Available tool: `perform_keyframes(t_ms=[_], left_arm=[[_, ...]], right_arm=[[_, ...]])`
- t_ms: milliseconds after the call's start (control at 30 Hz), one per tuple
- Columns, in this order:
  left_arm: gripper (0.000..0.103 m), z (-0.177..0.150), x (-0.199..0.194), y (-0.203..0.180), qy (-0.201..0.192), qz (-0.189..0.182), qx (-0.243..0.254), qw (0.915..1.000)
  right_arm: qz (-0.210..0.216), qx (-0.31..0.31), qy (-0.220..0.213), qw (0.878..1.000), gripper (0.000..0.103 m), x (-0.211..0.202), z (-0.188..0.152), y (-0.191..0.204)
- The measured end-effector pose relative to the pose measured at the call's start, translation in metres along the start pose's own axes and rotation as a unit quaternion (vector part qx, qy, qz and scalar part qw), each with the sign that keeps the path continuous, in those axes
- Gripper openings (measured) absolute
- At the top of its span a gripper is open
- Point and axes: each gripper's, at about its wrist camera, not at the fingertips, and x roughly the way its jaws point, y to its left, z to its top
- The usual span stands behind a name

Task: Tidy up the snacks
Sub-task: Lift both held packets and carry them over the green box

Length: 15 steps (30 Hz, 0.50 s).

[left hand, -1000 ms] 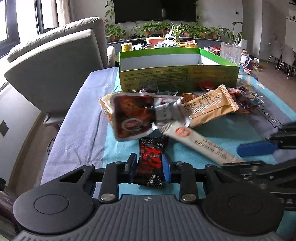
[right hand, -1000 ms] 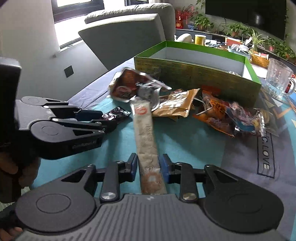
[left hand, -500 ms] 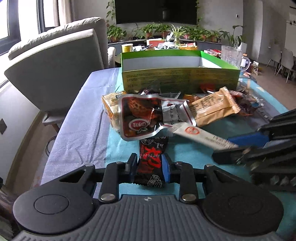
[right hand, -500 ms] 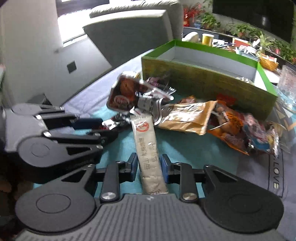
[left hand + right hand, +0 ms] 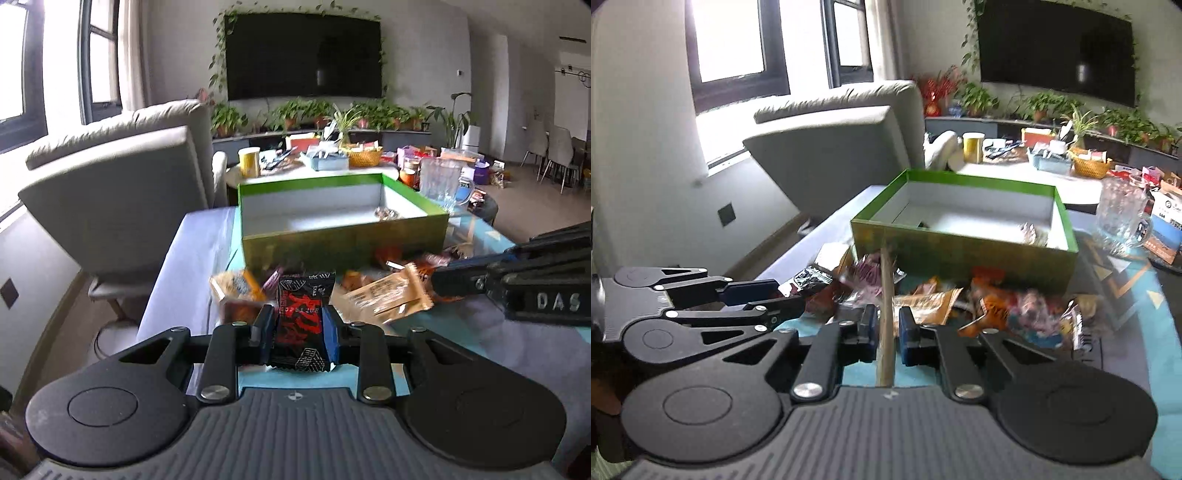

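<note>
My left gripper (image 5: 297,318) is shut on a black snack packet with red lettering (image 5: 306,291), held up off the table. My right gripper (image 5: 888,319) has its jaws closing tight on a long beige stick packet (image 5: 886,280), which is turned edge-on and points toward the green box (image 5: 960,254). That open box (image 5: 343,240) stands just beyond the loose snack pile (image 5: 1015,310) and holds a small wrapped sweet (image 5: 386,213). Each gripper shows in the other's view: the right gripper (image 5: 454,273) at the right edge, the left gripper (image 5: 786,295) at the left.
A glass mug (image 5: 1119,218) stands right of the box. A grey armchair (image 5: 110,192) sits off the table's left side. A tan packet (image 5: 388,295) and other wrappers lie on the teal cloth (image 5: 1145,295). A cluttered table stands behind.
Both grippers have risen with their packets and tilted up, so the box's inside now shows. The right jaws have closed tighter on the stick, which has turned edge-on.
</note>
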Motion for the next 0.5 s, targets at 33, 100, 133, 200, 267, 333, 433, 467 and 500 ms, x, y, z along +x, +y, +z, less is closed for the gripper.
perform_keyframes(t_ms=[33,100,133,200,267,333,433,467,500], left_arm=[[0.026,0.001,0.001,-0.002,-0.002,0.0,0.004,1.0],[0.026,0.003,0.002,-0.004,0.002,0.001,0.007,1.0],[0.026,0.003,0.002,-0.005,0.005,0.003,0.007,1.0],[0.026,0.0,0.002,-0.003,0.009,0.008,0.005,0.9999],[0.026,-0.003,0.001,0.002,0.013,0.013,0.0,0.9998],[0.026,-0.006,0.001,0.008,0.021,0.021,-0.007,0.9995],[0.026,-0.006,0.003,0.014,0.025,0.035,-0.012,0.999],[0.026,-0.006,0.002,0.015,0.025,0.037,-0.013,0.9989],[0.026,-0.005,0.001,0.017,0.023,0.038,-0.014,0.9989]], right_arm=[[-0.001,-0.002,0.002,1.0,0.011,0.001,0.0,-0.001],[0.001,-0.009,0.017,1.0,0.011,0.004,-0.004,-0.003],[0.0,-0.01,0.023,1.0,0.012,0.005,-0.007,-0.005],[0.008,-0.008,0.04,0.999,0.018,0.01,-0.015,-0.009],[0.016,-0.003,0.059,0.998,0.018,0.017,-0.024,-0.011],[0.033,-0.001,0.08,0.996,0.018,0.025,-0.031,-0.01],[0.043,-0.004,0.097,0.994,0.036,0.038,-0.036,-0.001],[0.043,-0.006,0.095,0.995,0.043,0.042,-0.036,0.002],[0.046,-0.008,0.091,0.995,0.046,0.045,-0.034,0.005]])
